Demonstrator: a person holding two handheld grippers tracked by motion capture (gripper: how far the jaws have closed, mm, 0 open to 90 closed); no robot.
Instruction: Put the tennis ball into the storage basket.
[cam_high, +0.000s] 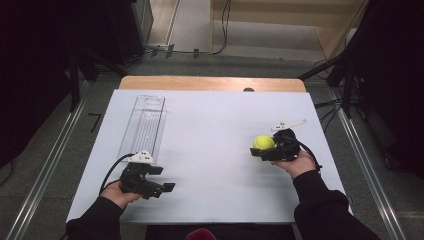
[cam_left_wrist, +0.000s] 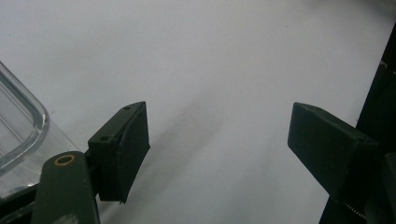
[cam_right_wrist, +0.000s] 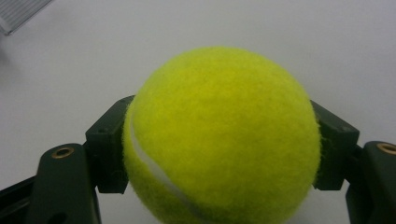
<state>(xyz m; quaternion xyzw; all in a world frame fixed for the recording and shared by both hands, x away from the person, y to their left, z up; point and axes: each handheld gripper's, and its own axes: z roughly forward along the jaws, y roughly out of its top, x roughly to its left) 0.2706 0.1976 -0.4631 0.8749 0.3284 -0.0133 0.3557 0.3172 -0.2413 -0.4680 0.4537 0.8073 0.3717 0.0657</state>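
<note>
Both forearms enter from the near edge of the white tabletop (cam_high: 215, 115). Right gripper (cam_high: 257, 150) points left, its jaws clamped on a fuzzy yellow-green tennis ball (cam_right_wrist: 222, 135) — held between both pads. Left gripper (cam_high: 167, 179) points right, jaws wide apart and empty, beside a clear plastic tray (cam_high: 145, 122).

A white-topped table (cam_high: 215, 165) bears a clear plastic tray (cam_high: 143, 125) at its left.

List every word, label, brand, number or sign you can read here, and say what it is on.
None can be read.
Tennis ball, held in the right gripper: only its white seam shows, no brand print.
Clear plastic tray: no marking visible.
Left gripper and the white table cover: plain, no lettering.
</note>
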